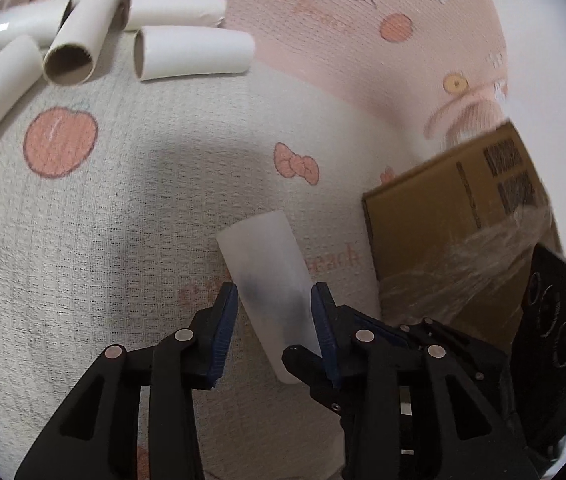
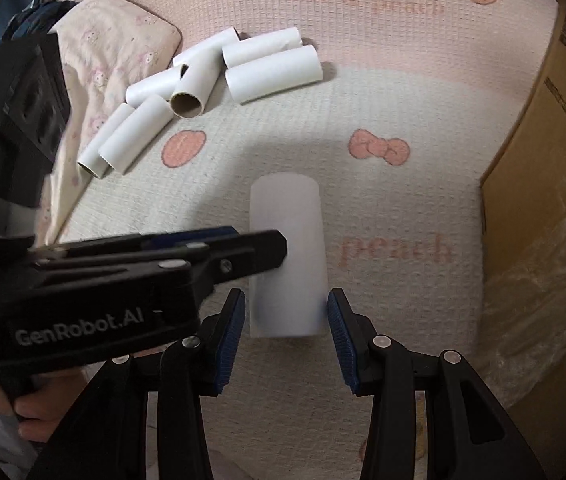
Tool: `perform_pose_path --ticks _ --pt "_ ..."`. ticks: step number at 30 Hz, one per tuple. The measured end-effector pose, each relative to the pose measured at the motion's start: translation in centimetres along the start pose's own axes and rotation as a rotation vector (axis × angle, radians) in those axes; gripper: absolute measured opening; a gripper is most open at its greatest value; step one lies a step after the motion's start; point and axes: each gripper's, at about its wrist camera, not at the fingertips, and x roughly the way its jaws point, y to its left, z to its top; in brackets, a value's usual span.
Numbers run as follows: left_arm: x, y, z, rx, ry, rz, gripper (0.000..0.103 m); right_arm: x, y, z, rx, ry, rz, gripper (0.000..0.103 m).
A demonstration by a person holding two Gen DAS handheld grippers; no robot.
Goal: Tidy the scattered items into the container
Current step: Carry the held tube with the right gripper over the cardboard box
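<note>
A white paper tube (image 1: pixel 271 280) (image 2: pixel 287 256) is between both grippers above the cream peach-print blanket. My left gripper (image 1: pixel 275 300) has its blue pads on both sides of the tube and is shut on it. It also shows side-on in the right wrist view (image 2: pixel 259 248), touching the tube's left side. My right gripper (image 2: pixel 286 312) is open, its pads flanking the tube's near end with small gaps. A pile of several white tubes (image 1: pixel 83 32) (image 2: pixel 203 76) lies at the far left. The brown cardboard box (image 1: pixel 455 240) (image 2: pixel 539 208) stands at the right.
A pink patterned pillow (image 2: pixel 111 48) lies at the far left beside the tube pile. Clear plastic film (image 1: pixel 483 256) (image 2: pixel 555 280) wraps the box's near part. The right gripper's black body (image 1: pixel 555 340) is at the right edge of the left wrist view.
</note>
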Motion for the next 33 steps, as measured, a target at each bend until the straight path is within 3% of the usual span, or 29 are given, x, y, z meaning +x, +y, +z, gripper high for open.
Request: perform_pose_path --ticks 2,7,14,22,33 --pt "0.2 0.6 0.4 -0.032 -0.001 -0.024 0.042 0.5 0.2 0.4 -0.021 0.024 -0.031 0.042" --pt "0.5 1.9 1.2 -0.087 0.001 -0.040 0.042 1.6 -0.5 1.2 0.032 0.071 0.044 0.043" --pt "1.2 2.4 2.2 -0.115 0.003 -0.076 0.039 3.3 -0.9 2.4 0.036 0.131 0.059 0.043" --pt "1.2 2.4 2.2 -0.123 0.011 -0.089 0.038 4.3 -2.1 3.3 0.090 0.157 0.105 0.043" --pt "0.2 1.3 1.8 -0.120 0.000 -0.109 0.038 2.9 -1.8 3.0 0.115 0.126 0.098 0.043"
